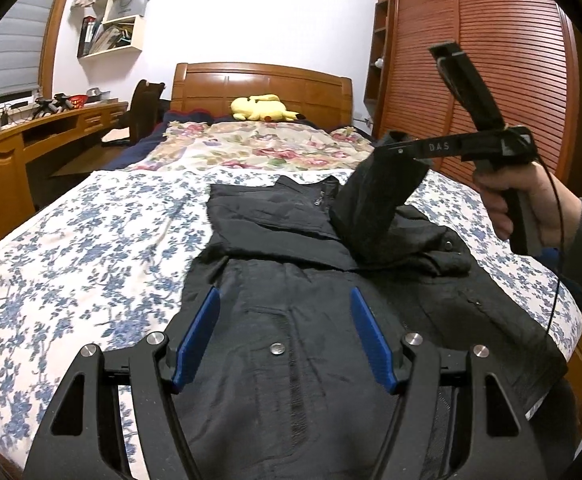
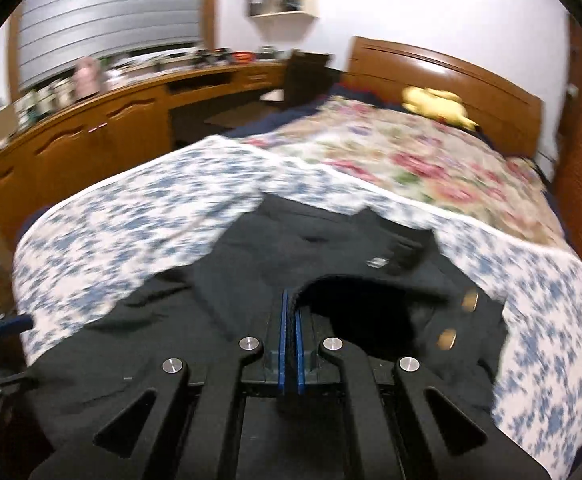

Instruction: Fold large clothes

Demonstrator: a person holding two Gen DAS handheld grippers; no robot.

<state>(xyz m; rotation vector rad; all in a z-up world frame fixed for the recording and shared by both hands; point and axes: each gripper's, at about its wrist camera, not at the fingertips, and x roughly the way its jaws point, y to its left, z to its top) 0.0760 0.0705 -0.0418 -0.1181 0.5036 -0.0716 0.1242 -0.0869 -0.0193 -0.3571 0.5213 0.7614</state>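
A black jacket (image 1: 291,280) lies spread front-up on the bed, collar toward the headboard. My left gripper (image 1: 284,292) hovers open over its lower front, its blue pads (image 1: 199,332) wide apart with nothing between them. To the right a person's hand holds my right gripper (image 1: 389,145), shut on the cuff of the jacket's right sleeve (image 1: 375,208), which is lifted off the bed and slants over the chest. In the blurred right wrist view the right gripper (image 2: 291,296) has its blue pads pressed together on the black cuff edge, beside the dark sleeve opening (image 2: 363,312), above the jacket (image 2: 211,280).
The bed has a blue-flowered sheet (image 1: 91,240) and a pink-flowered quilt (image 1: 259,144) farther back. A yellow plush toy (image 1: 261,108) lies by the wooden headboard (image 1: 263,84). A wooden desk (image 1: 31,136) and chair (image 1: 145,112) stand left; a slatted wardrobe (image 1: 491,80) stands right.
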